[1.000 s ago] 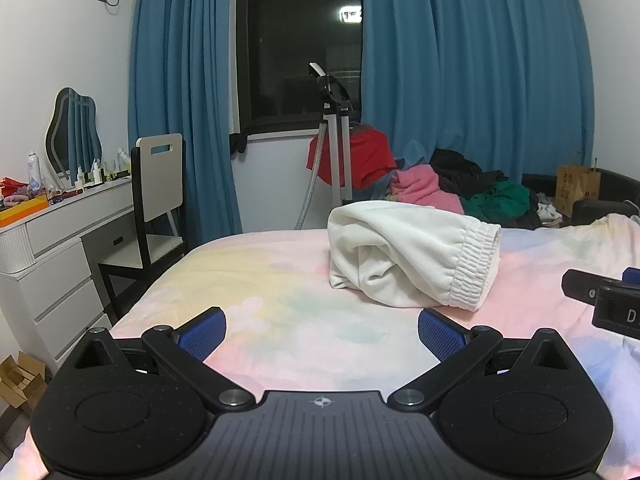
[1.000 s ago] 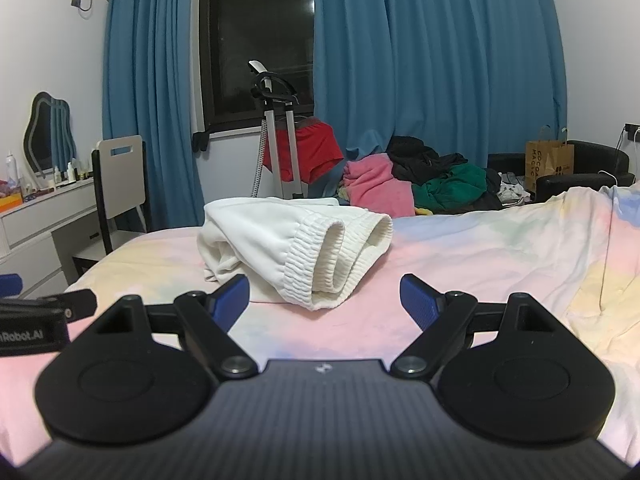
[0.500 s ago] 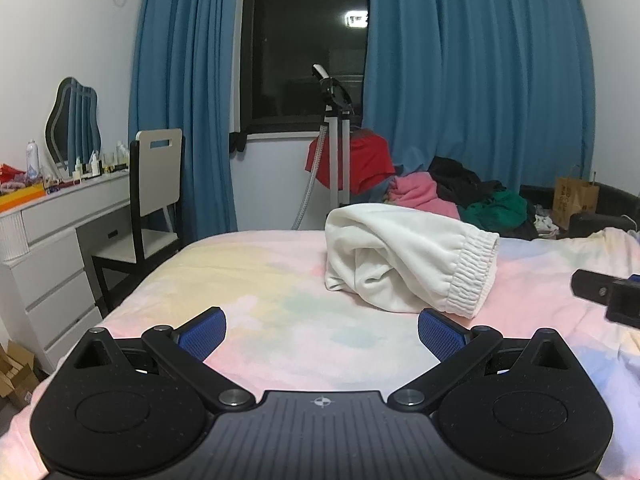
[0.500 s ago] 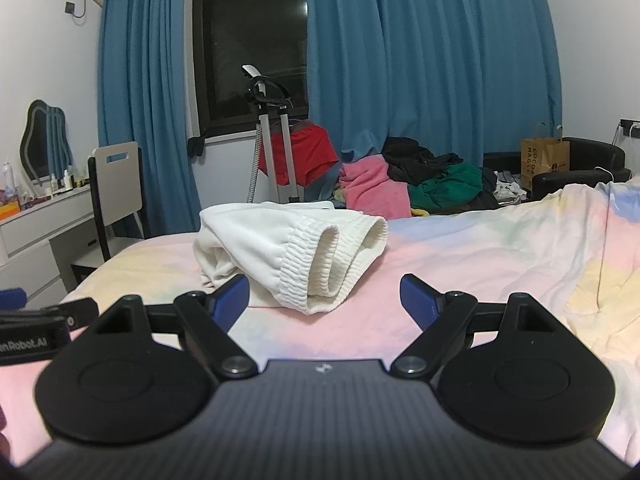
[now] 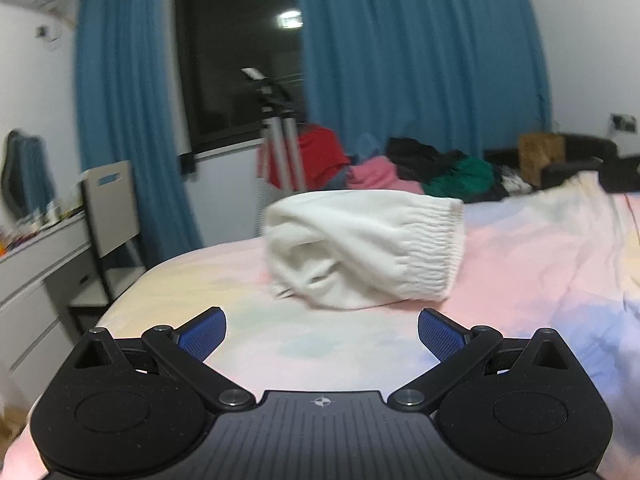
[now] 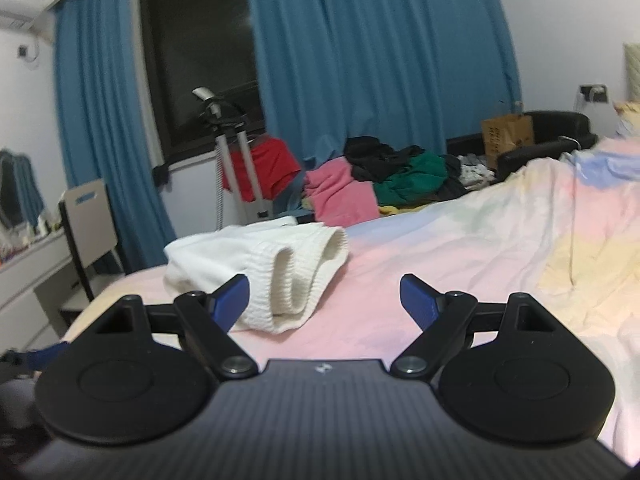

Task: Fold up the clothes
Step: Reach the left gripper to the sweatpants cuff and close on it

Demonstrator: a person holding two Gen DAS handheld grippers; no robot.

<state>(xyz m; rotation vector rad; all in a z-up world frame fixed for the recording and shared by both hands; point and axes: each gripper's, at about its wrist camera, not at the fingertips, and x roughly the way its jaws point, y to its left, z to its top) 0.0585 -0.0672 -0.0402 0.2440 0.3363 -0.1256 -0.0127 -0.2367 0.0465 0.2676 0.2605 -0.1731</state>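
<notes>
I find the left gripper (image 5: 322,330) with its jaws spread wide and nothing between them, held low over the pastel bedsheet (image 5: 280,344). The blue pads (image 5: 202,332) show clean and bare. My right gripper (image 6: 325,296) stands likewise wide apart and empty above the same sheet. The task item, a white garment (image 5: 364,248), lies bundled in a loose roll on the bed, ahead of both grippers and touching neither. From the left wrist view its ribbed elastic hem (image 5: 436,252) faces right, and the cloth at the left end is creased and folded in on itself. From the right wrist view the white garment (image 6: 260,268) sits left of centre, its ribbed hem doubled into two open loops facing the camera; the left finger of the right gripper overlaps it in the frame, though I cannot tell whether they touch. Beyond the foot of the bed I note a heap of clothes (image 6: 372,184) in pink, green and black, a red item on a garment steamer stand (image 6: 236,160), blue curtains (image 6: 380,52) either side of a dark window, a chair (image 5: 110,204) at a white dresser (image 5: 36,276), and a brown paper bag (image 6: 508,136). Both views are somewhat blurred.
</notes>
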